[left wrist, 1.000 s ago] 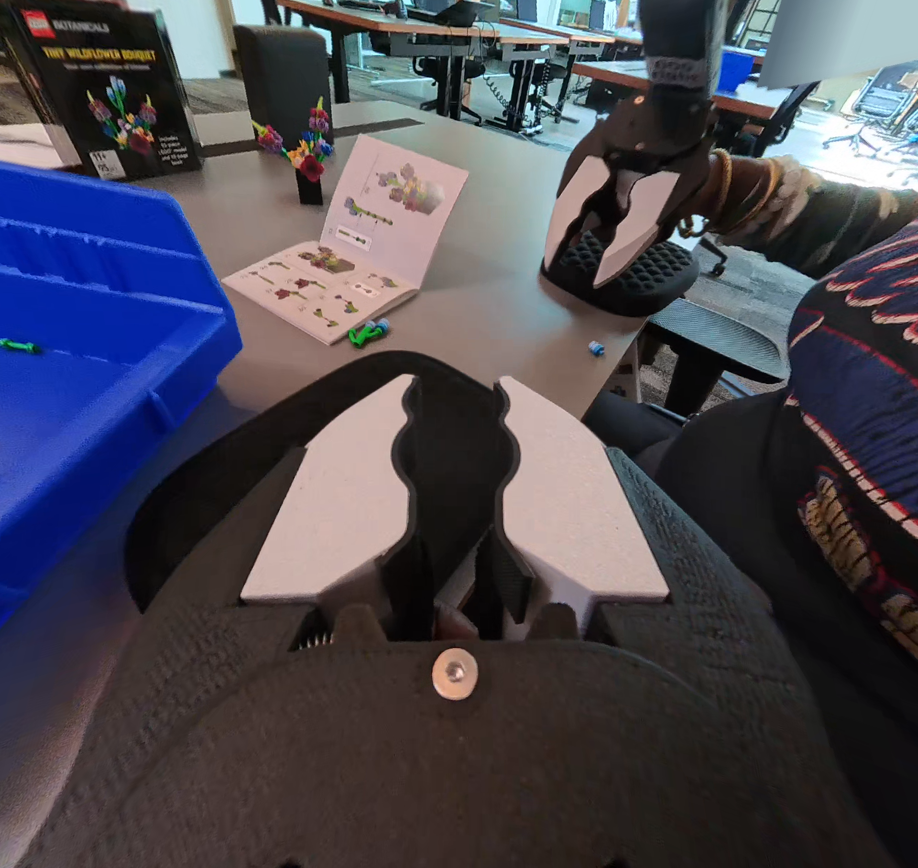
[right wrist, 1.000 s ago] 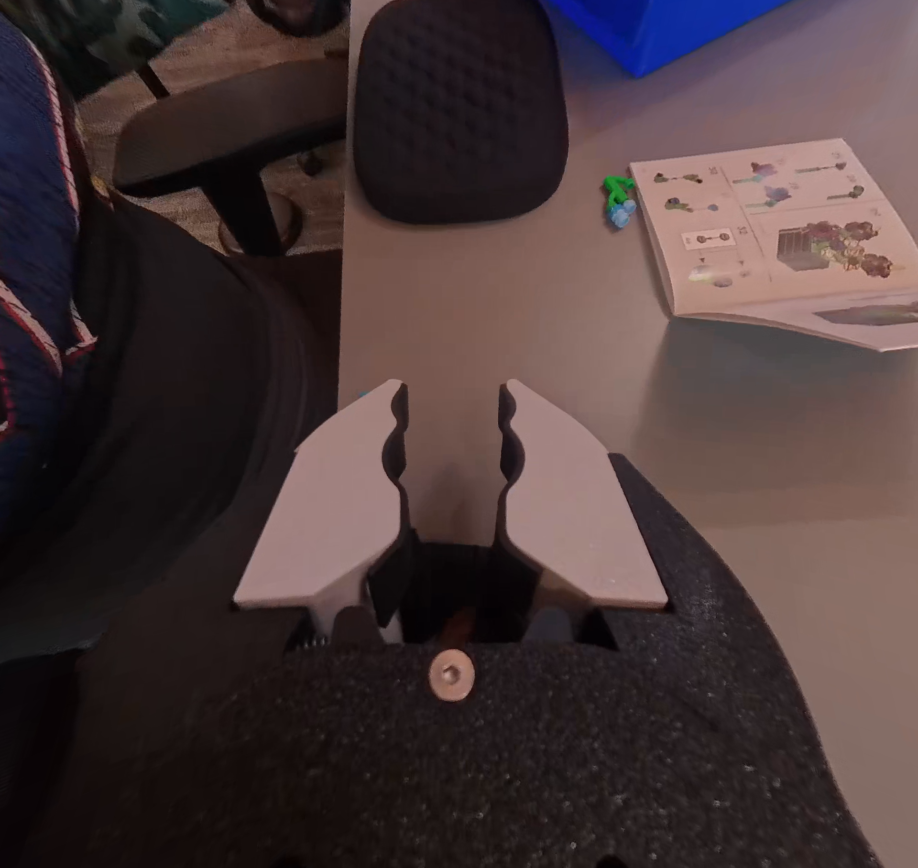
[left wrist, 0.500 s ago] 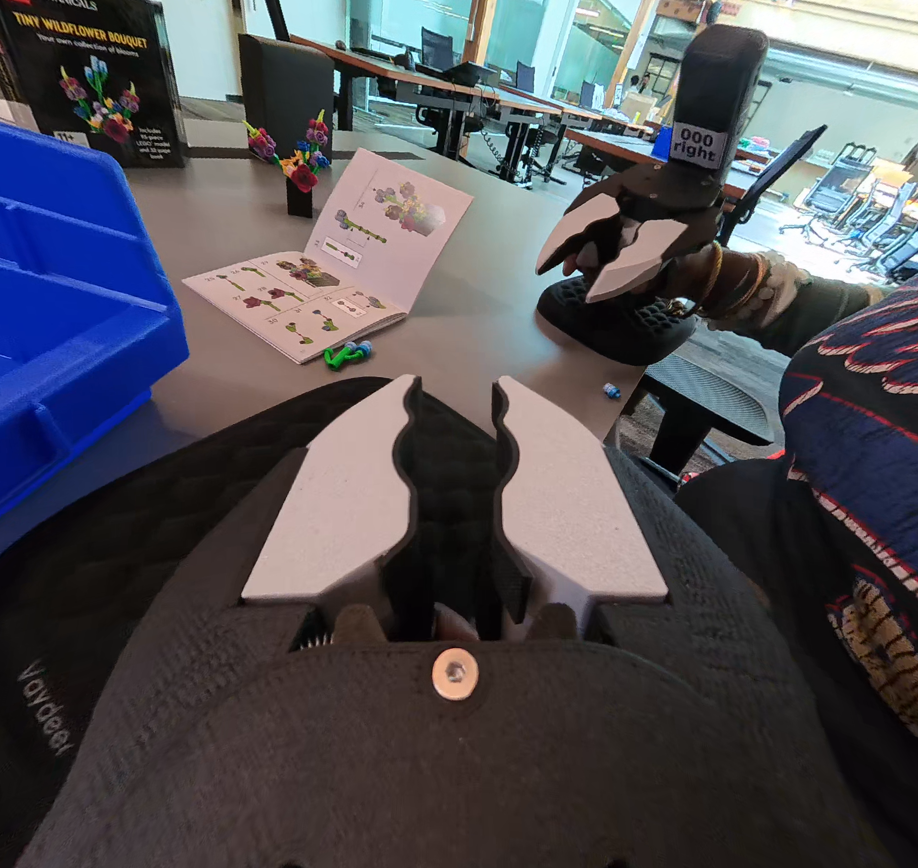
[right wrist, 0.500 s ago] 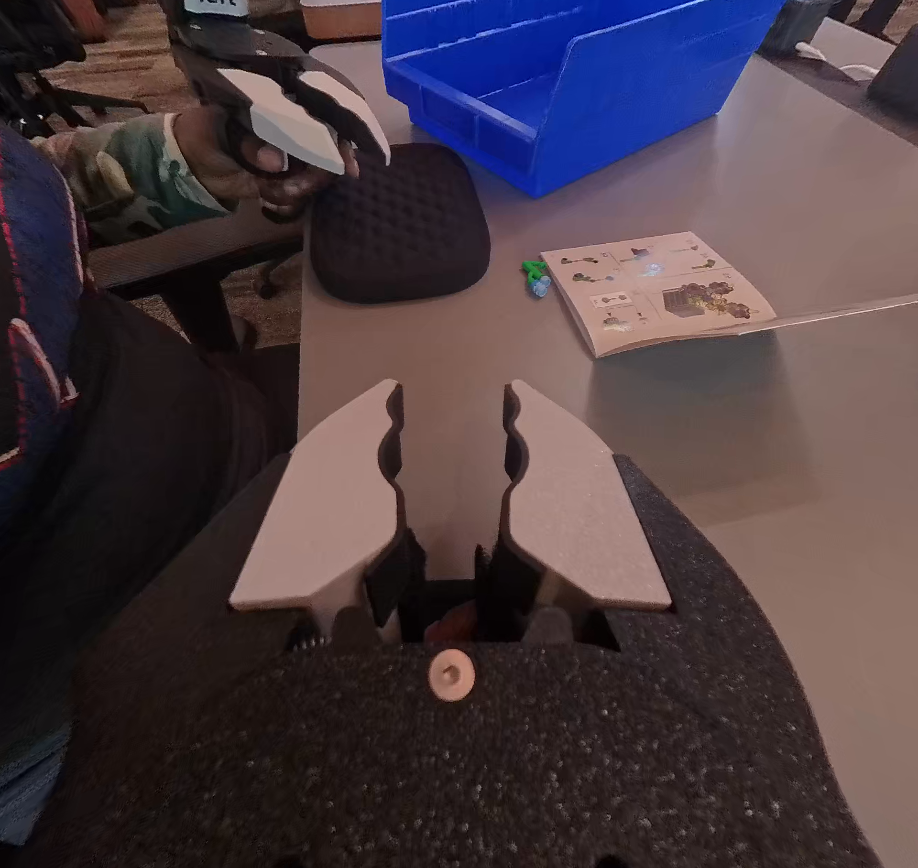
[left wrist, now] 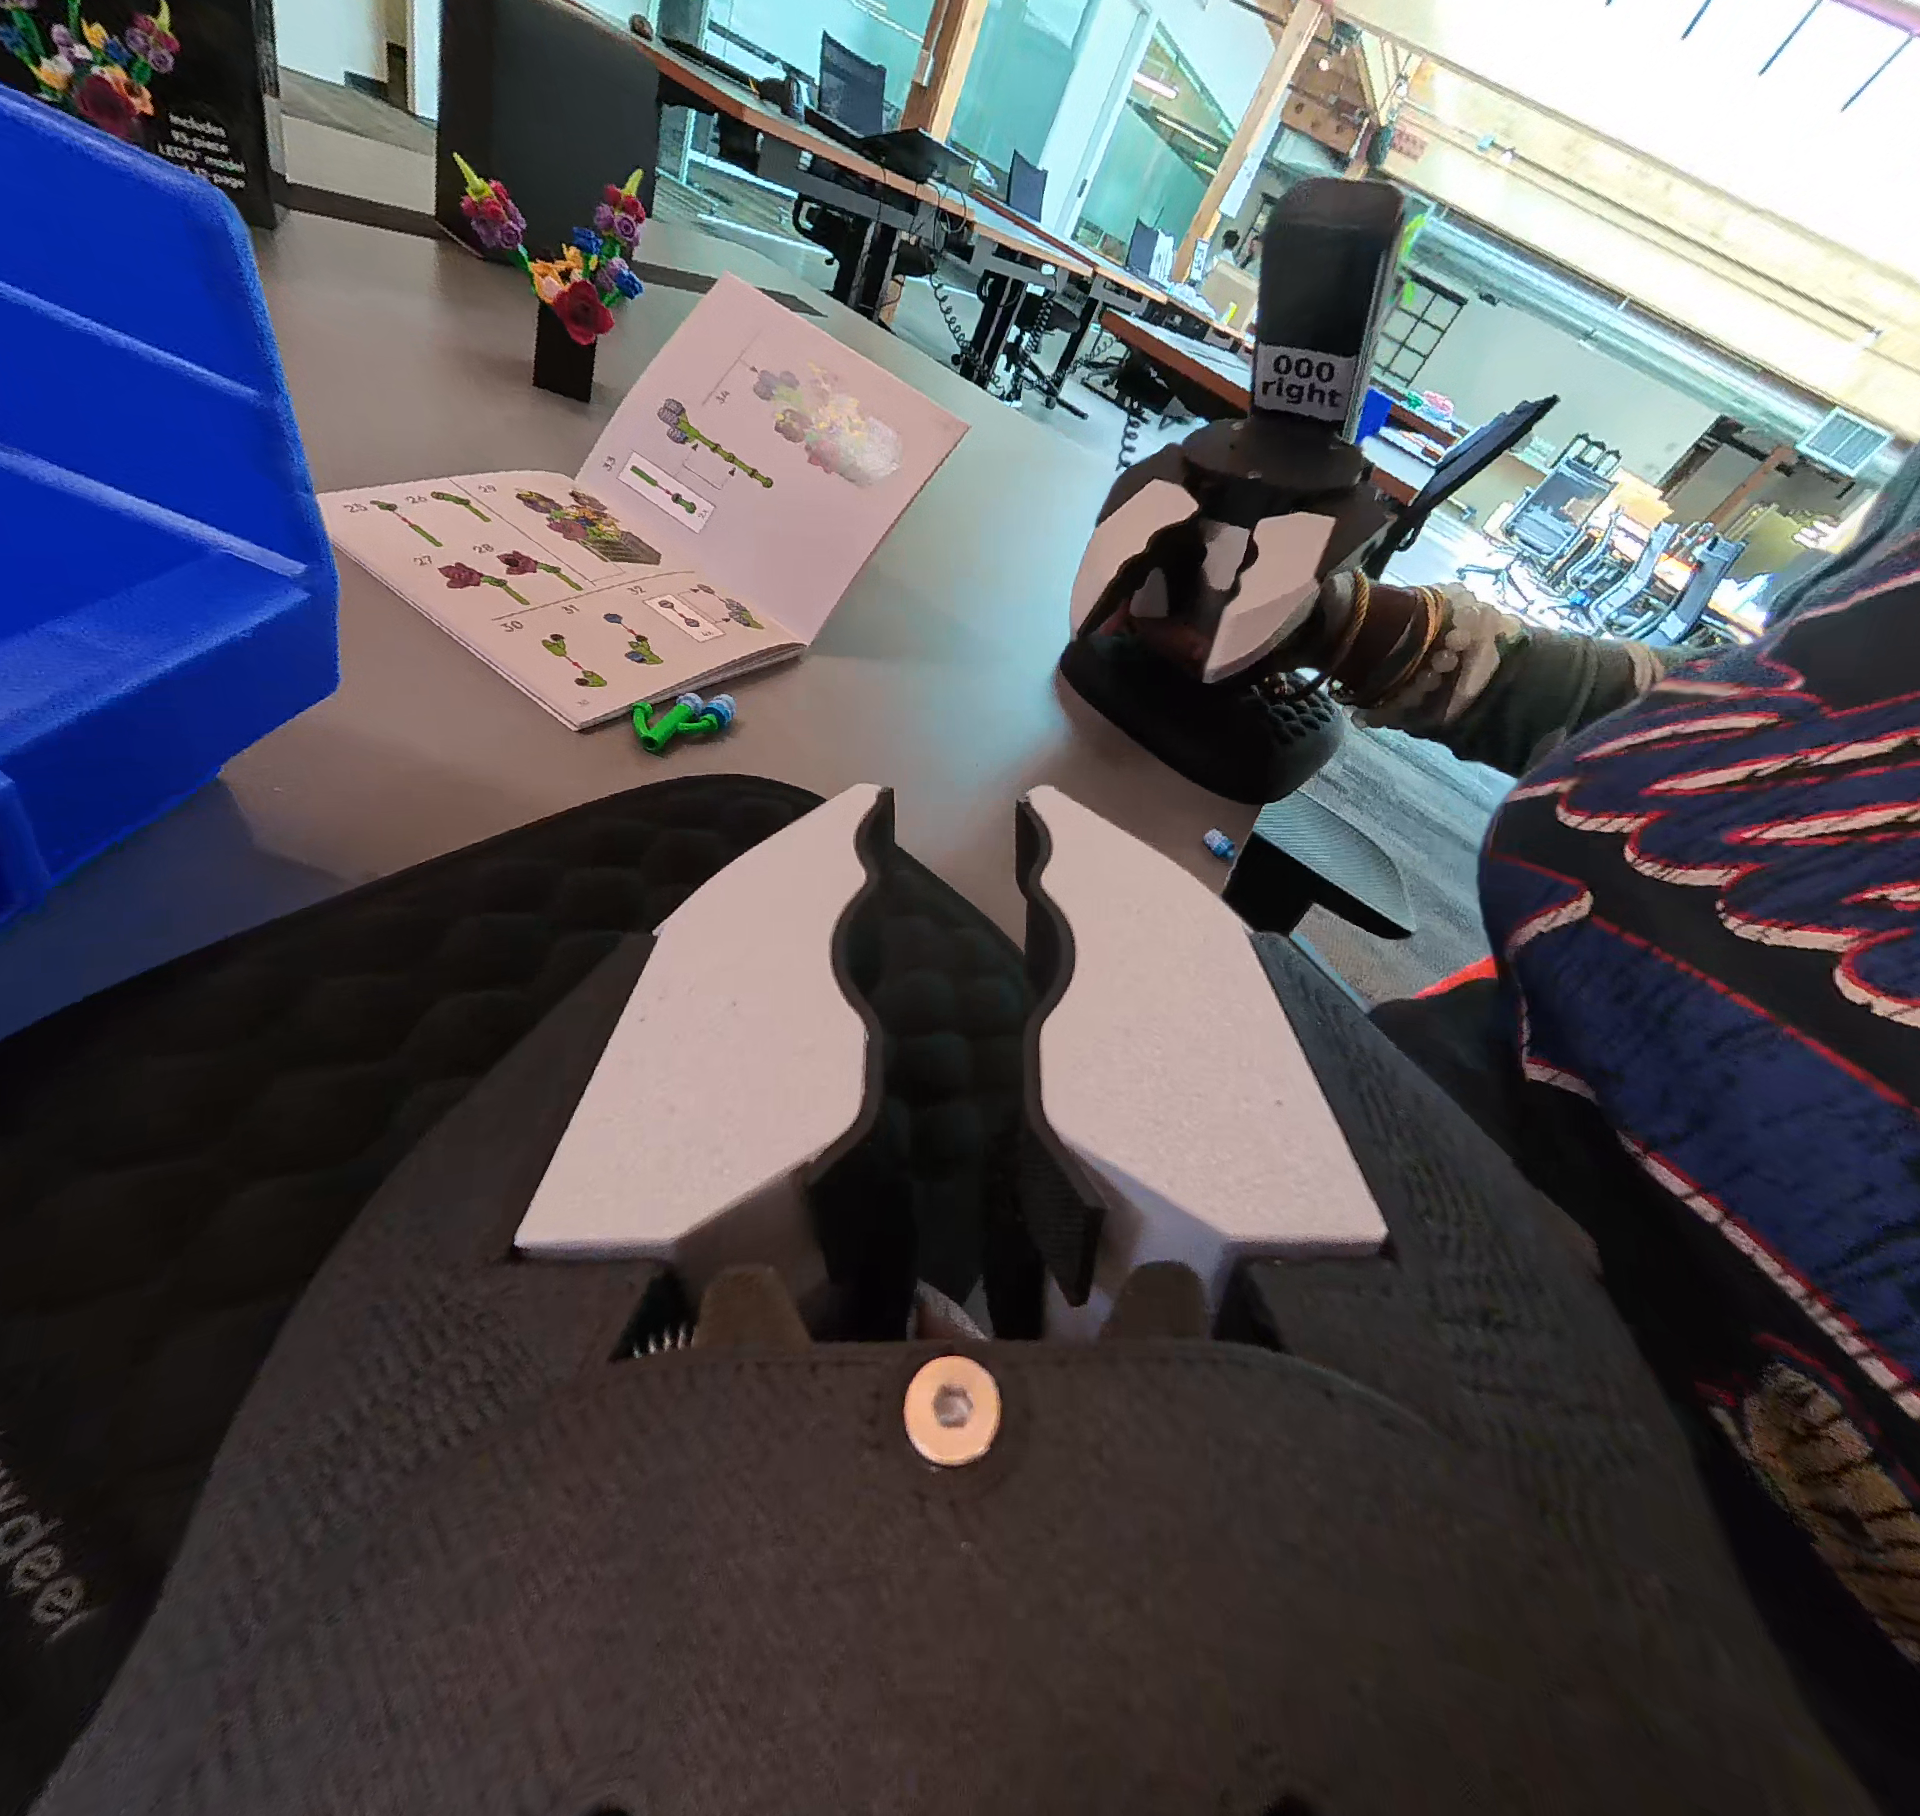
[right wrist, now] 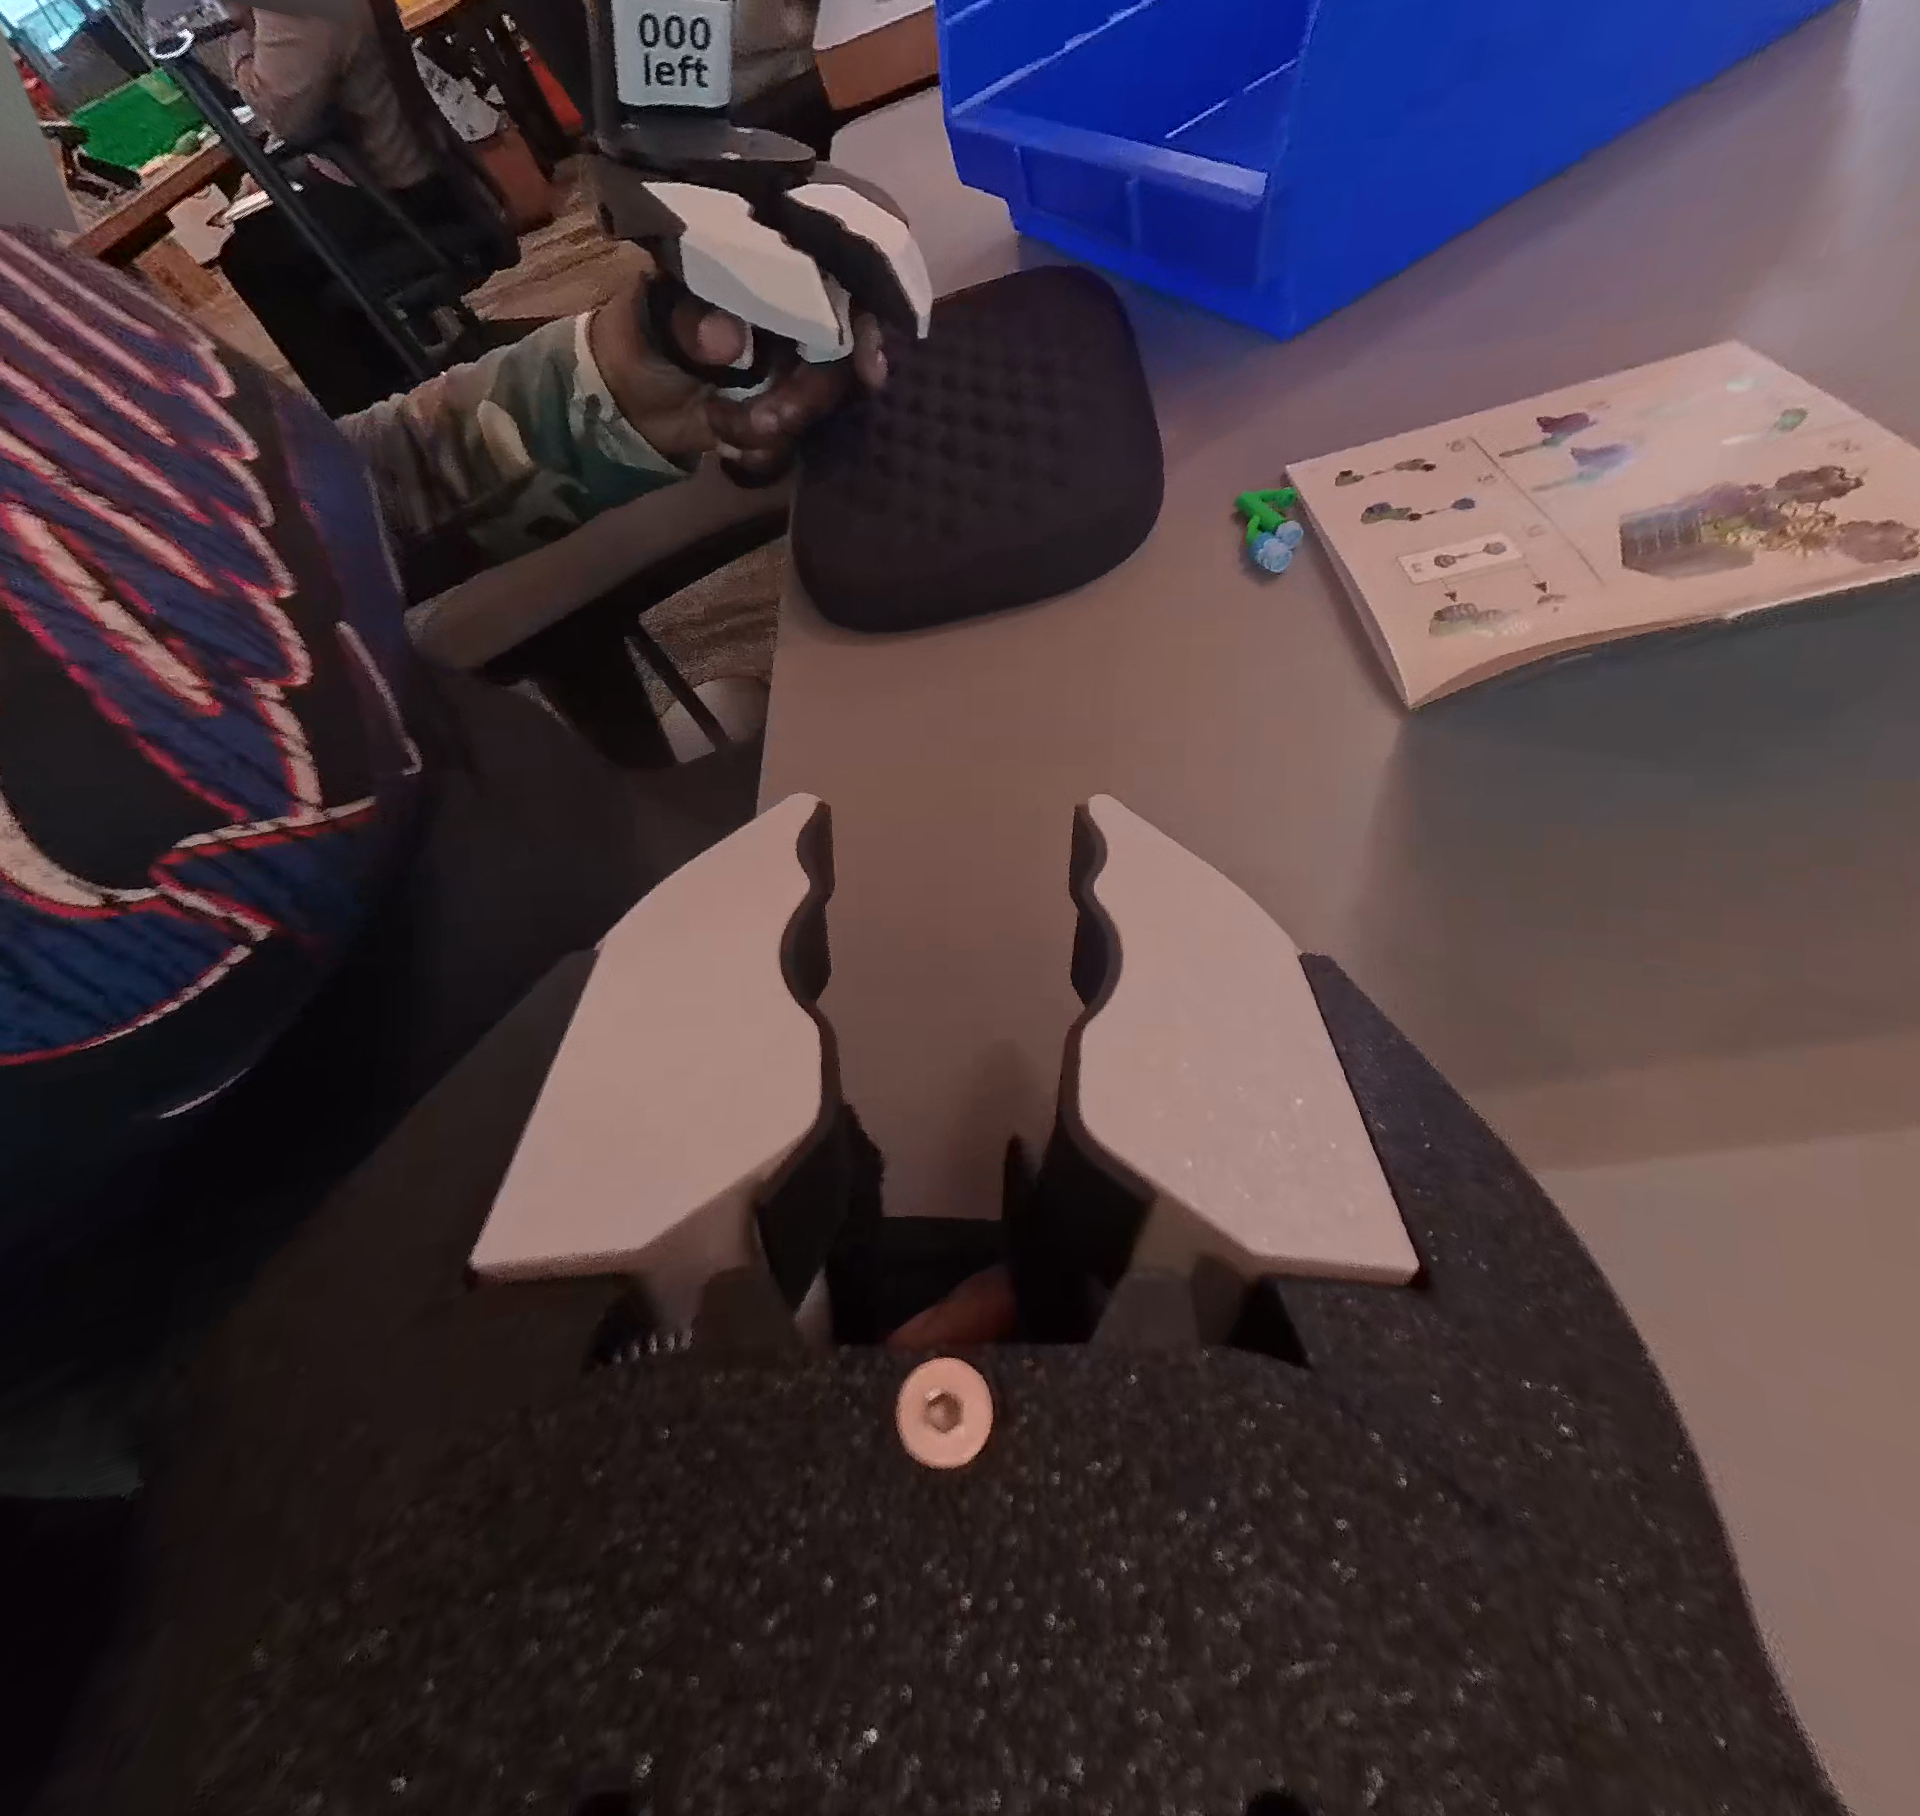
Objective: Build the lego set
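- My left tool (left wrist: 951, 816) is released, nothing btwn the fingers; it hangs over a black quilted pad (left wrist: 312, 1018) at the near tabletop (left wrist: 935, 644) edge.
- My right tool (right wrist: 951, 816) is also released w/ a wider gap, empty, only bare grey tabletop (right wrist: 1558, 935) showing btwn its fingers.
- In the left wrist view the right tool (left wrist: 1210, 587) sits across from me on a second black pad (left wrist: 1216, 738) at the tabletop corner, my hand on its grip, bracelets at the wrist.
- In the right wrist view the left tool (right wrist: 831, 260) is up over the quilted pad (right wrist: 987, 457), my hand (right wrist: 727, 384) wrapped round its handle.
- Lego piece: small green stem w/ light-blue round ends (left wrist: 681, 717) lies on the tabletop just beside the near edge of the open instruction booklet (left wrist: 644, 540); same piece (right wrist: 1268, 530) btwn pad and booklet (right wrist: 1600, 519) in the right view.
- One tiny blue stud (left wrist: 1218, 843) lies alone near the tabletop edge, by the second pad.
- Built flower bouquet in a black base (left wrist: 566, 280) stands upright behind the booklet.
- Blue plastic bin (left wrist: 135, 519) to the left of the booklet; also seen in the right view (right wrist: 1403, 104), well apart from my right tool.
- Lego set box (left wrist: 114, 41) stands behind the bin, far left.
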Available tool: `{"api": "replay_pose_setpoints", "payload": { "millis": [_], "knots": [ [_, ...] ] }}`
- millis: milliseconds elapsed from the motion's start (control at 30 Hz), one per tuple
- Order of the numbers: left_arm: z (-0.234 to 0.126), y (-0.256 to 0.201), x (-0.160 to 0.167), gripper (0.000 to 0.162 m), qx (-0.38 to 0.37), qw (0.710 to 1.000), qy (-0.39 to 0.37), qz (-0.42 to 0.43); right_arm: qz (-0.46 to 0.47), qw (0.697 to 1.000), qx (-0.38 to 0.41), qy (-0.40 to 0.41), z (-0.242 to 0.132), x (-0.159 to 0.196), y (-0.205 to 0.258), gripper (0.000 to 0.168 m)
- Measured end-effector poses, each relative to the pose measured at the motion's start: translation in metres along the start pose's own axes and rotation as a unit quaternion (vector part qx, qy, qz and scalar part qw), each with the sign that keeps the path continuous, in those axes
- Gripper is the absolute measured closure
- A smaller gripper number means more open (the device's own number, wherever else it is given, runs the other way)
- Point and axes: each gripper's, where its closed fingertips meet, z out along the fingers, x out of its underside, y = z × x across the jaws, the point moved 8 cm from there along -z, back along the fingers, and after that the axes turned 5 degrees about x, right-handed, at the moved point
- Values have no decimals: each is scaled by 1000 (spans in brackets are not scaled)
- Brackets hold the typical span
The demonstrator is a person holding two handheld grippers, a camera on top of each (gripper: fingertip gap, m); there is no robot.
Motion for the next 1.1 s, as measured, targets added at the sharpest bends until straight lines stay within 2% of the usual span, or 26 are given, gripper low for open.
{"api": "replay_pose_setpoints", "payload": {
  "millis": [333, 500, 633, 800, 900, 1000, 1100],
  "knots": [
    [-4, -6, 1, 138, -20, 999, -30, 41, -44, 998, 29, -34, -4, 0, 6, 125],
    [-10, -11, 6, 130, -62, 995, -53, 59, -93, 989, 83, -76, -12, -1, 13, 126],
    [-20, -40, 32, 117, -119, 986, -85, 86, -142, 980, 112, -80, -11, 1, 21, 126],
    [-51, -85, 69, 115, -198, 969, -87, 116, -185, 970, 138, -75, -10, 3, 27, 126],
    [-69, -96, 86, 114, -243, 963, -92, 73, -206, 964, 150, -71, -8, 4, 29, 126],
    [-79, -99, 101, 114, -278, 958, -66, 39, -222, 960, 153, -75, -8, 5, 31, 127],
    [-86, -97, 112, 114, -326, 944, -15, 46, -209, 963, 143, -94, -13, 4, 30, 127]
  ]
}}
